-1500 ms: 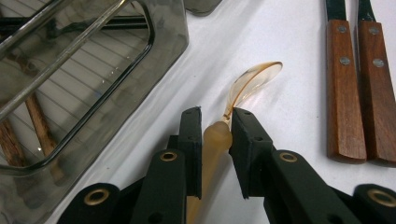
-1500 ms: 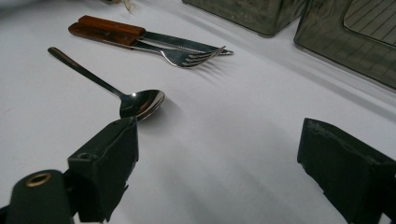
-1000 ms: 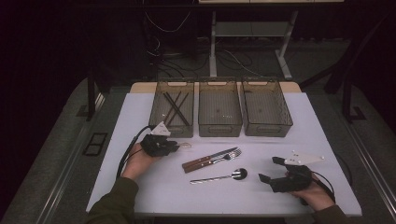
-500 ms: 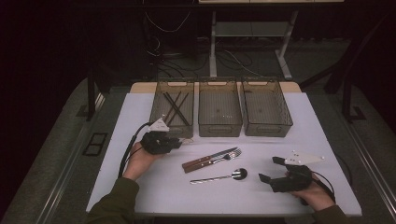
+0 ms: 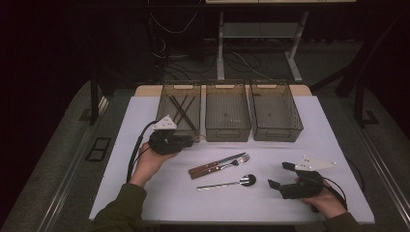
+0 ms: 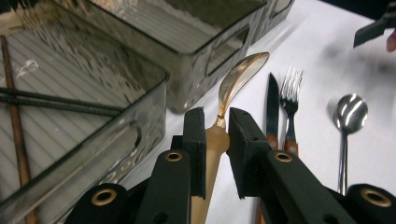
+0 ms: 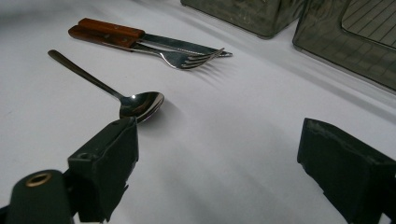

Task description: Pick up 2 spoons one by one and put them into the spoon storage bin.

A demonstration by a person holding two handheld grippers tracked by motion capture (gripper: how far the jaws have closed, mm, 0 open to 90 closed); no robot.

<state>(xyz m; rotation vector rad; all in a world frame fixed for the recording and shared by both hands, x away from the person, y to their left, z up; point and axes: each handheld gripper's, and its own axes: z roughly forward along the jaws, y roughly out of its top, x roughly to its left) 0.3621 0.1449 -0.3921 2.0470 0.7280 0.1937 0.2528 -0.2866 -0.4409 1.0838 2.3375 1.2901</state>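
Three bins (image 5: 227, 113) on white table (image 5: 145, 111) | left claw (image 6: 216, 128) clamps amber spoon (image 6: 236, 81) | right claw (image 7: 217, 161) wide open

- Three bins in a row along the far edge of the tabletop (image 5: 121, 159): left bin (image 5: 180, 110), middle bin (image 5: 227, 112), right bin (image 5: 275, 111).
- Chopsticks (image 5: 182, 110) inside the left bin.
- Knife (image 5: 216, 164) and fork (image 5: 223, 166) side by side at the tabletop's centre, before the middle bin.
- Metal spoon (image 5: 226, 183) just nearer the near edge.
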